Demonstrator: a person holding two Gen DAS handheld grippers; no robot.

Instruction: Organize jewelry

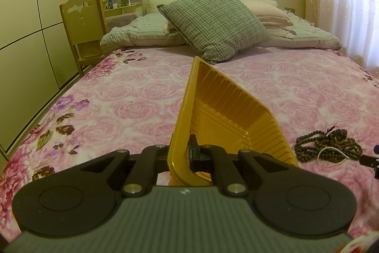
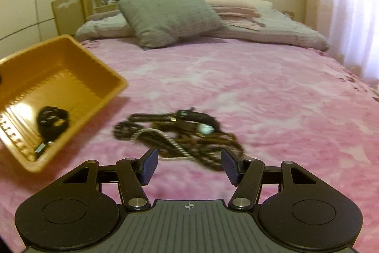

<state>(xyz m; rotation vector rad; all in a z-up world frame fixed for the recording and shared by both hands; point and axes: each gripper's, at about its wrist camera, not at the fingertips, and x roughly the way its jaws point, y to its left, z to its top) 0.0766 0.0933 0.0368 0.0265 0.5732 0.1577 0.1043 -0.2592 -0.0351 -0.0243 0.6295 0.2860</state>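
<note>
L gripper (image 1: 189, 153): my jaws clamped on near wall of the yellow tray (image 1: 236, 110), holding it tipped up off the bed (image 1: 118, 98). One dark piece (image 2: 52, 121) lies in the tray already. R gripper (image 2: 189, 166): jaws apart, nothing between them, pointing at the bead pile (image 2: 180, 134) on the bedspread just ahead, pile sits beside the tray, not touching it. Step in hand, as I judge: approach for next pick. Next: bring R down so the pads straddle one strand, close, lift clear w/o dragging the tangled rest, carry over to tray. R view blurred, so bead detail uncertain.
</note>
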